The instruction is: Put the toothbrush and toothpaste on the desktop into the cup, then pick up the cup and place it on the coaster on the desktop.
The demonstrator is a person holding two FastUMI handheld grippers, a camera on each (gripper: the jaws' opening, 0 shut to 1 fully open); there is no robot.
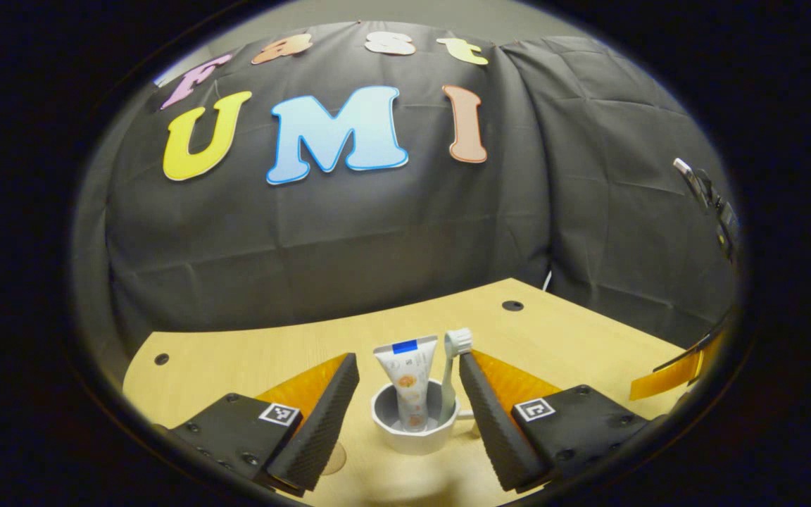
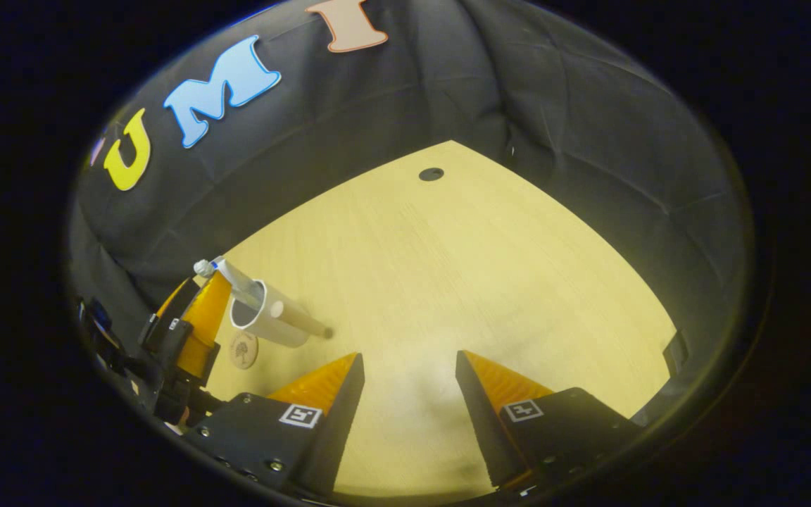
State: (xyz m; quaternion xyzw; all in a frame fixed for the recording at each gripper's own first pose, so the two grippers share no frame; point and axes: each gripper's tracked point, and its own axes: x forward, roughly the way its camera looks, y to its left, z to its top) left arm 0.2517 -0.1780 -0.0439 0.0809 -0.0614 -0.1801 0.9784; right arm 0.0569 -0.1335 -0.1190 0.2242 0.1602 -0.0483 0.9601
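Note:
A white cup (image 1: 416,431) stands on the wooden desktop (image 1: 574,338) with a toothpaste tube (image 1: 407,380) and a toothbrush (image 1: 453,366) upright inside it. My left gripper (image 1: 409,355) is open and straddles the cup, with a gap on each side. A round coaster (image 1: 334,459) peeks out beside the left finger. In the right gripper view the cup (image 2: 272,320) sits next to the coaster (image 2: 243,350), and one of the left gripper's fingers (image 2: 201,317) is behind it. My right gripper (image 2: 409,355) is open over bare wood, holding nothing.
Black cloth walls close in the desk at the back and right. Small dark holes (image 1: 512,305) (image 2: 431,174) mark the tabletop. A finger (image 1: 673,373) of the right gripper shows at the far right of the left gripper view. A dark device (image 1: 712,204) hangs on the right wall.

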